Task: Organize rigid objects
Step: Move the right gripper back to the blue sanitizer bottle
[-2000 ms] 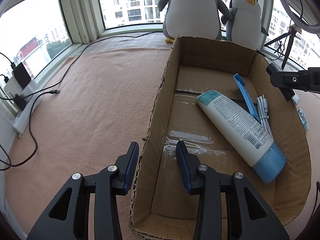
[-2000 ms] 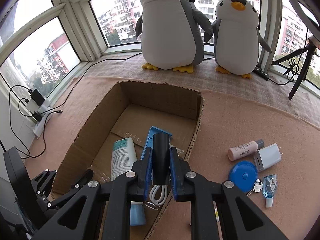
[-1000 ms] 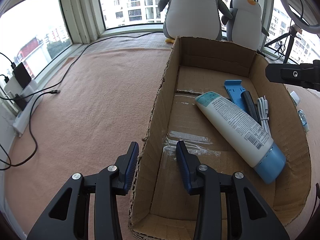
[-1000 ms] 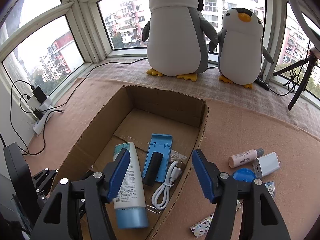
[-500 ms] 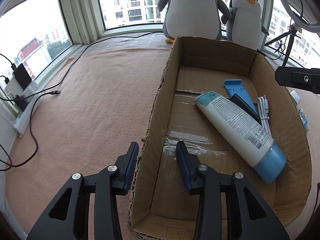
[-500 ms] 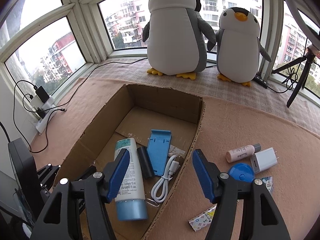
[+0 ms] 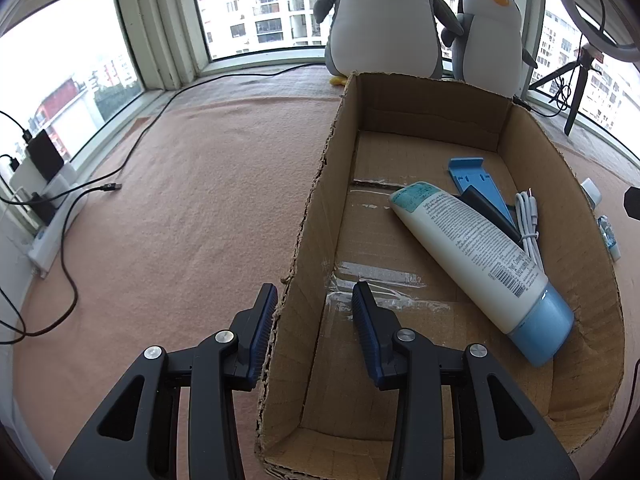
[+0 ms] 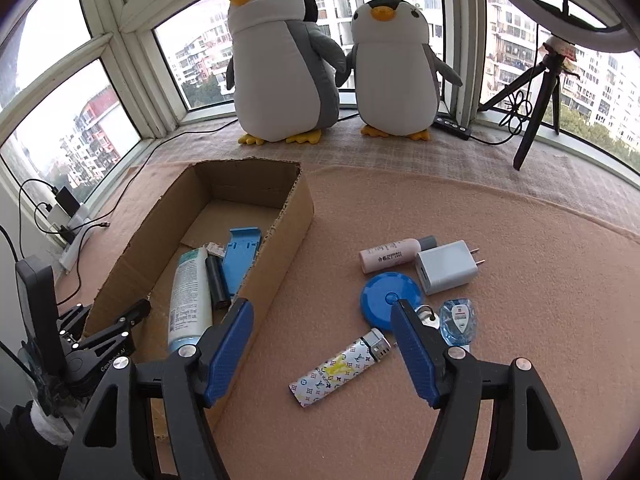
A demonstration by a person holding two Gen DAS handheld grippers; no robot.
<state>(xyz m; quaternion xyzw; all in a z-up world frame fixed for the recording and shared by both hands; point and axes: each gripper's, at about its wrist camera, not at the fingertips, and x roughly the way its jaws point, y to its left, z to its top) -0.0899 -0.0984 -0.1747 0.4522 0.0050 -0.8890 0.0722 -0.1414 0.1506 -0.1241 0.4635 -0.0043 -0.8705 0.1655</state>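
Note:
The cardboard box [image 7: 520, 140] [image 8: 296, 216] lies on the pink mat. It holds a cream tube [image 7: 472, 248] [image 8: 188, 296], a blue stand [image 7: 476, 184] [image 8: 240, 260], a black cylinder [image 7: 492, 212] [image 8: 216, 280] and a white cable [image 7: 528, 224]. My left gripper [image 7: 314, 316] is open and straddles the box's left wall, one finger outside and one inside. Open and empty, my right gripper [image 8: 320, 312] hovers over the mat to the right of the box, above a patterned lighter [image 8: 340, 368]. Beside it lie a blue round disc [image 8: 390, 300], a white charger [image 8: 448, 266] and a pink bottle [image 8: 392, 258].
A clear blue correction tape [image 8: 458, 318] and a key [image 8: 428, 316] lie by the disc. Two plush penguins [image 8: 284, 60] stand on the sill behind the box. A tripod [image 8: 536, 92] stands at the back right. Cables and a power strip [image 7: 52, 224] run along the left wall.
My right gripper let go of the black cylinder inside the box, opened wide, and swung back to the right over the loose items. The left gripper has not moved.

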